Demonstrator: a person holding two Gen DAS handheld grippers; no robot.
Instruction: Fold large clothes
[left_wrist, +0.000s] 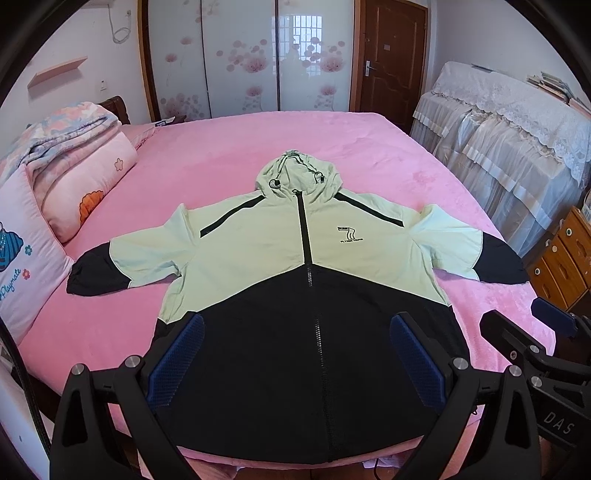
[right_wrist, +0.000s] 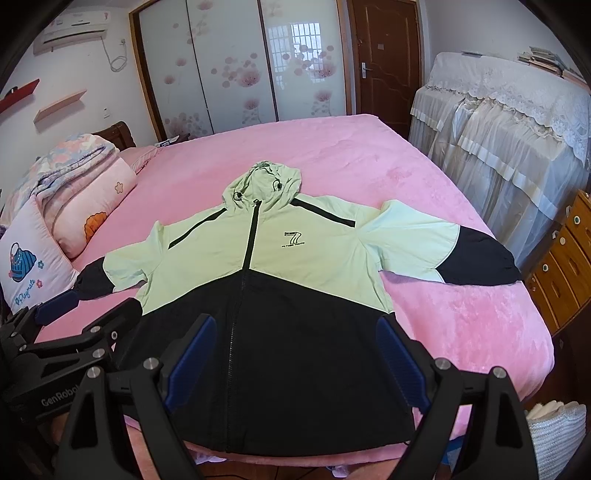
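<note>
Both tongs released: left gripper and right gripper hovering above zipped pale-green-and-black hooded jacket, flat on pink plush bed. Best to pinch one black sleeve cuff, then fold inward, smoothly.

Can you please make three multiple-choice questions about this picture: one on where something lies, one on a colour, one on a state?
1. Where does the jacket lie?
A. Spread on the pink bed
B. Hung on the door
C. On the floor

2. What colour is the jacket's lower half?
A. Red
B. Black
C. White

3. How is the front zipper?
A. Open to the bottom
B. Torn off
C. Closed up to the hood

Answers:
1 A, it lies flat on the pink cover with both sleeves out.
2 B, black below and light green above.
3 C, the zipper line runs unbroken from hem to collar.

Both the left claw and the right claw stand open and hold nothing.
</note>
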